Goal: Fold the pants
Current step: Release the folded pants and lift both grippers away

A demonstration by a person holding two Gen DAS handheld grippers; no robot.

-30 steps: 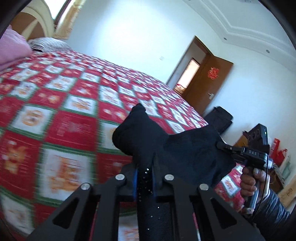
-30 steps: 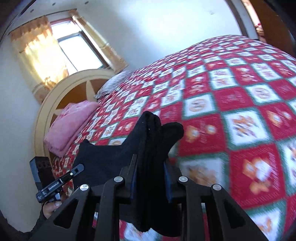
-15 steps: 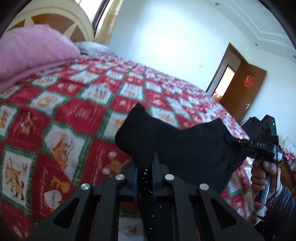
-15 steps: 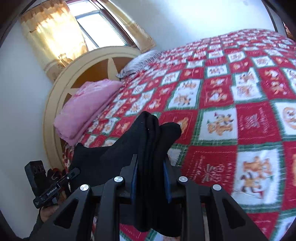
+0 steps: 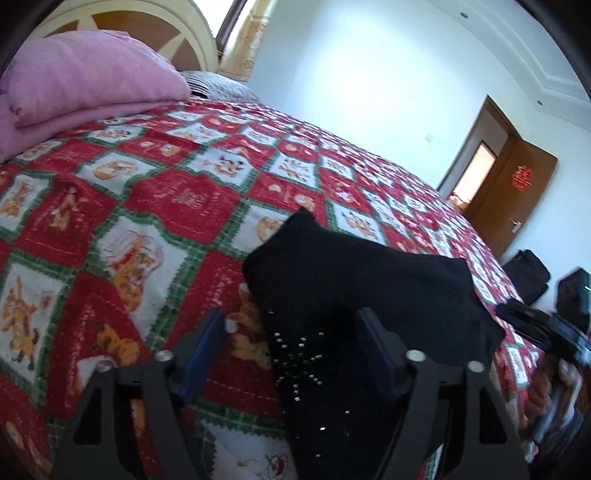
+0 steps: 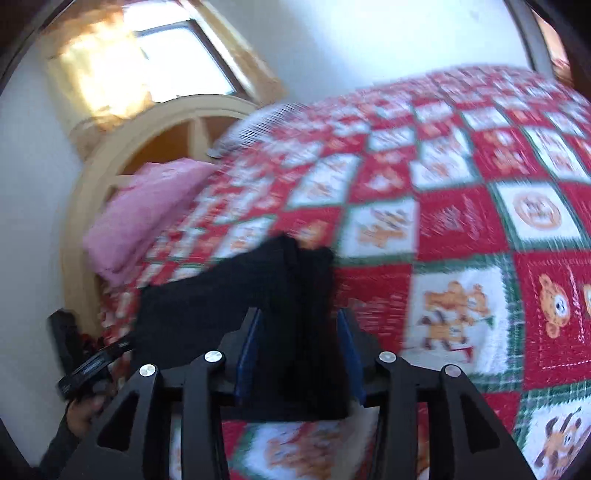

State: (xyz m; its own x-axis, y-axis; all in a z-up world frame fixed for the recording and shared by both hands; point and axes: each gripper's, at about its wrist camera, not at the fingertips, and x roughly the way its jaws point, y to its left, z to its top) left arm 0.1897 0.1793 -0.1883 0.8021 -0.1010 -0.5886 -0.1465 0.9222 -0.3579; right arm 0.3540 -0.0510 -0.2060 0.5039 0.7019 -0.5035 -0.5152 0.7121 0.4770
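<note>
One pair of black pants (image 5: 354,291), soft knit, folded into a thick bundle, lies on the bed's quilt (image 5: 155,206) in the lower middle of both frames. Small silvery studs dot the fabric near the bottom of the left wrist view.

Left gripper (image 5: 291,354): two black fingers with blue pads (image 5: 201,354), spread wide. The left pad is clear of the cloth; the right one is just beside or touching the bundle, cannot tell which. Nothing is clamped.

Right gripper (image 6: 299,350): fingers moderately apart, straddling the folded edge of the pants (image 6: 258,306); blue pads (image 6: 248,349) stand beside the cloth on both sides without visibly squeezing it. The view is motion-blurred.

Quilt: red, white and green patchwork squares with cartoon bear and animal prints; script on the red squares is unreadable.

One pink folded blanket (image 5: 81,85), plush, upper left, against a cream arched headboard (image 5: 155,22) with brown panels. One striped pillow (image 5: 218,83) beside it. One brown door (image 5: 517,184), right, bears a red paper decoration (image 5: 521,178). One black bag (image 5: 526,275) sits on the floor at right.
</note>
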